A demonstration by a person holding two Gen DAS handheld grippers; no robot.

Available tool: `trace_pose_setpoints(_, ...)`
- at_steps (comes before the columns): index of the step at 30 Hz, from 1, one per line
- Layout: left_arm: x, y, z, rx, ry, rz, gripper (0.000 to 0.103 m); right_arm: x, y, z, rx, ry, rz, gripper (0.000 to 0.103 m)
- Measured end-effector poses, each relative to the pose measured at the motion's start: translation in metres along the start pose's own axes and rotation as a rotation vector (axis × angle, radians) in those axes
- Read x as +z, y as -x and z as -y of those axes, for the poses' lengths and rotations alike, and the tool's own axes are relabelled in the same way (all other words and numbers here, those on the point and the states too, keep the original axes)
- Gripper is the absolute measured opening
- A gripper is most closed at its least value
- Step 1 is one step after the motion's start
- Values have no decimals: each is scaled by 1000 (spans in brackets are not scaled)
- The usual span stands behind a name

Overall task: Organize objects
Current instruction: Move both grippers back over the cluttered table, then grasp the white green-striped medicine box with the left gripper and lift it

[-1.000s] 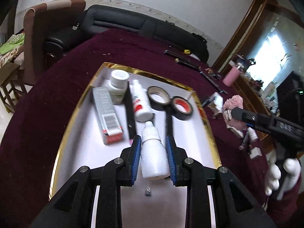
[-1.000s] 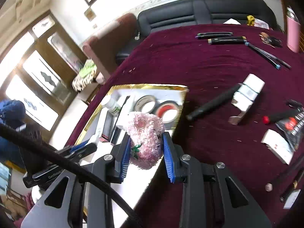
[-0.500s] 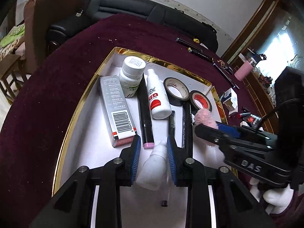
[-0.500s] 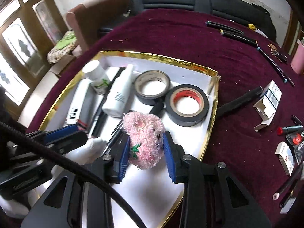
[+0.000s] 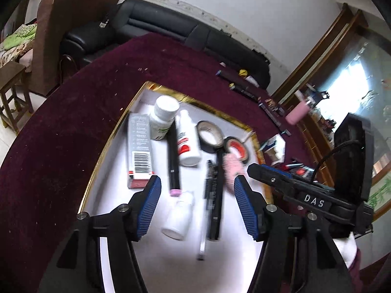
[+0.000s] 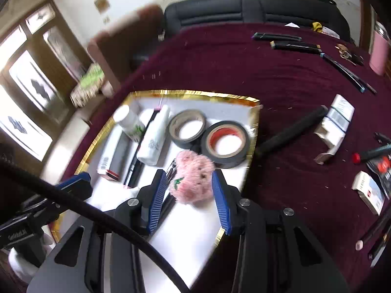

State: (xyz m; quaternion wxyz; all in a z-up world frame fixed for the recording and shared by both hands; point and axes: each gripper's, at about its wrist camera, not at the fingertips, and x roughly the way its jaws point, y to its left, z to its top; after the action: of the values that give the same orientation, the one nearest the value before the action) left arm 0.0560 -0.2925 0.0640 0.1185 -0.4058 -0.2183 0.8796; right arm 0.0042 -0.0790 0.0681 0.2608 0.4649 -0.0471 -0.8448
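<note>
A white tray with a gold rim (image 5: 112,131) lies on the maroon cloth. My left gripper (image 5: 198,195) hovers over its near part with its jaws opening. The small white dropper bottle (image 5: 179,216) lies free on the tray floor below them, touching neither pad. In the right wrist view my right gripper (image 6: 189,193) is low over the tray, jaws opening. The pink fluffy strawberry (image 6: 193,178) rests between its pads, and a gap shows at the left pad. The strawberry sits just in front of the red-core tape roll (image 6: 226,144).
Also in the tray are a second tape roll (image 6: 187,128), a white squeeze bottle (image 6: 154,141), a pill bottle (image 5: 163,117), a grey box (image 5: 139,149) and black pens (image 5: 215,195). To the tray's right, a black tube (image 6: 293,129), small boxes (image 6: 334,122), markers and a pink tumbler (image 6: 378,53) lie on the cloth.
My left jaws have spread and let go of the dropper bottle, which now lies in the tray. My right gripper brought the pink strawberry down into the tray and its jaws have widened.
</note>
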Motion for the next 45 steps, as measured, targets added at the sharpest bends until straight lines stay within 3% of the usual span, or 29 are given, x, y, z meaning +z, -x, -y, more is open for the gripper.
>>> trace_pose_setpoints(3,0,11,13,-59,-1,7,61,-6,32,31,35,-73,78,37)
trace_pose_setpoints(5,-1,11,26,-144,8,-15,62,-13,59,60,34,-135,148,37)
trace_pose_setpoints(8,-4,-4,52,-220,1,-75,63,-29,99,106,-1,-225,254,47)
trace_pose_setpoints(13,-14,-42,111,-237,-75,-176,63,-59,145,173,-103,-320,359,54)
trace_pose_setpoints(18,-11,-78,176,-162,-239,-176,63,-78,154,211,-145,-358,403,54)
trace_pose_setpoints(24,2,-125,224,-51,-423,-167,63,-88,149,235,-87,-412,428,54)
trace_pose_setpoints(26,9,-146,236,24,-478,-160,63,-89,148,238,-62,-418,425,54)
trace_pose_setpoints(32,23,-208,246,165,-527,-196,63,-94,144,247,-13,-433,409,54)
trace_pose_setpoints(40,24,-263,260,288,-658,-196,63,-96,136,249,10,-430,370,54)
trace_pose_setpoints(41,23,-267,263,295,-680,-195,61,-96,136,249,8,-429,369,54)
trace_pose_setpoints(43,15,-270,269,307,-735,-172,35,-97,136,249,1,-423,368,54)
trace_pose_setpoints(45,13,-265,269,260,-709,-186,29,-97,135,250,-10,-419,366,54)
